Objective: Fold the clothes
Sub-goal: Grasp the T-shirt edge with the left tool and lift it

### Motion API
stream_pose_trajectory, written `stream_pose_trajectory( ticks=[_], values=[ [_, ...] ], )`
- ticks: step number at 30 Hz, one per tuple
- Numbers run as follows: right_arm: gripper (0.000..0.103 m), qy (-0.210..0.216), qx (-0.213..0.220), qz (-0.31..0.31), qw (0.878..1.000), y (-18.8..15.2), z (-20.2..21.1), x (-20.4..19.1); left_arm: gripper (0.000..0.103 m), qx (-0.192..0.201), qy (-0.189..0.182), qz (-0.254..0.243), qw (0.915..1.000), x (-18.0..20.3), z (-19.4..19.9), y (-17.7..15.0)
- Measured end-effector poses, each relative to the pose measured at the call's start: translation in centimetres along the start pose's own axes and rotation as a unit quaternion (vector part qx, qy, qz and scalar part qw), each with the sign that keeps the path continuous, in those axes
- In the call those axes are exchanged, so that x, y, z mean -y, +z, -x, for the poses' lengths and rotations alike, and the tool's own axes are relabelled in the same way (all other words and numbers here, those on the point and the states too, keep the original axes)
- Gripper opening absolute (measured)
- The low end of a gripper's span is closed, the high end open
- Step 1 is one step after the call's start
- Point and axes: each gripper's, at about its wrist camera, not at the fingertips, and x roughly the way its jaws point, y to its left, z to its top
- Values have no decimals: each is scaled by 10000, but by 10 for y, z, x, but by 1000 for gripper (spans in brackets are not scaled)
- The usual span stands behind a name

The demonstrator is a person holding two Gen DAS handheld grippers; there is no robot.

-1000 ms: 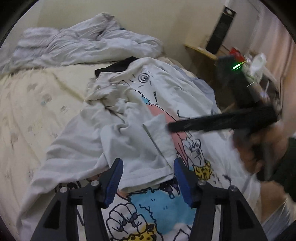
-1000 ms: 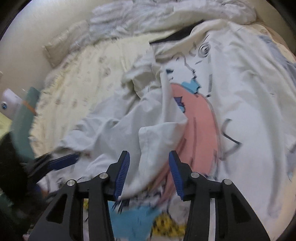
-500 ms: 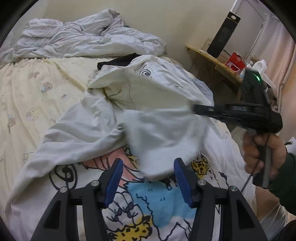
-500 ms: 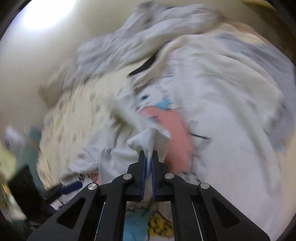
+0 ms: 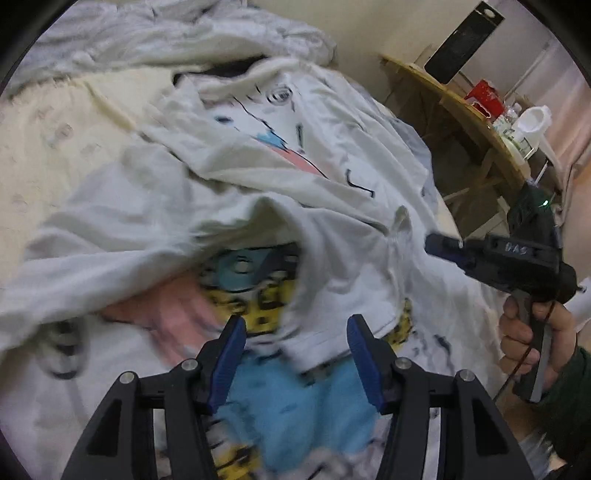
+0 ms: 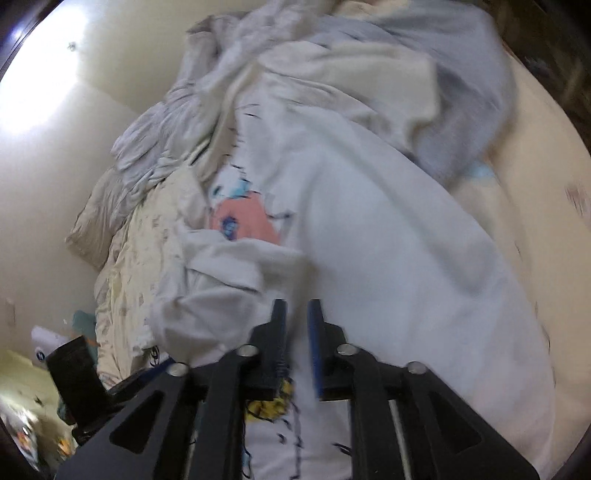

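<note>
A white T-shirt [image 5: 332, 166] with a pink, blue and yellow cartoon print lies rumpled on the bed. In the left wrist view, a turned-over flap of it [image 5: 332, 288] rests between the fingers of my left gripper [image 5: 295, 328], which is open and holds nothing. My right gripper [image 5: 430, 245], held by a hand [image 5: 532, 332], points at a bunched ridge of the shirt from the right. In the right wrist view, the right gripper [image 6: 297, 314] hovers over the shirt [image 6: 369, 240]. Its jaws stand a narrow gap apart, with cloth showing behind them. A folded sleeve [image 6: 236, 266] lies just ahead.
A crumpled pale duvet [image 5: 166, 33] is heaped at the head of the bed on a yellowish sheet [image 5: 44, 140]. A black garment [image 5: 229, 70] and a grey one [image 6: 469, 110] lie under the shirt. A cluttered wooden side table [image 5: 472, 114] stands beyond the bed's right edge.
My right gripper shut on the shirt's flap, lifted it and swung it over to the right; its jaws have now parted slightly. The left gripper stayed open.
</note>
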Motion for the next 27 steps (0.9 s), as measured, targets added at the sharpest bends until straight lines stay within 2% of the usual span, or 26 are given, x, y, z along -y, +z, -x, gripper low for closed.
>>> stream_pose_trajectory(
  ticks=[1,2,3,5,6,7,8,9,10,13,16,19,23,27],
  values=[
    [37,-53,24,107,9999,4,0,-7,51,-37,79,-21,10000,4,-6,2],
    [50,-107,48,214,9997,9,0,-14,20,-105,195,-35,9997,6,-11,4],
    [60,-160,71,321,9993,13,0,-20,5,-192,316,-43,9993,7,-16,6],
    [60,-302,27,404,9987,20,-7,-24,3,-223,304,83,9993,6,-19,9],
    [53,-291,-56,427,9986,22,-14,-23,3,-191,236,143,9994,5,-18,10],
    [43,-285,-202,505,9981,24,-23,-24,3,-147,165,180,9996,4,-14,10],
    [20,-330,-335,625,9969,24,-29,-26,3,-104,101,211,9997,3,-9,11],
    [9,-378,-431,730,9957,23,-33,-28,3,-62,37,241,9997,2,-4,12],
    [5,-409,-429,797,9951,23,-34,-30,3,7,-48,281,9996,0,4,14],
    [4,-323,-155,884,9954,25,-16,-41,3,252,-336,419,9982,-8,32,21],
    [4,-41,194,937,9954,40,19,-66,3,497,-624,556,9953,-16,61,28],
    [4,285,411,1214,9913,67,41,-108,3,1046,-657,631,9903,-32,100,47],
    [4,598,551,1757,9811,114,35,-180,3,1739,-460,917,9794,-69,148,85],
    [4,798,634,2488,9632,163,4,-277,3,2094,-28,1135,9712,-108,178,126]
  ],
)
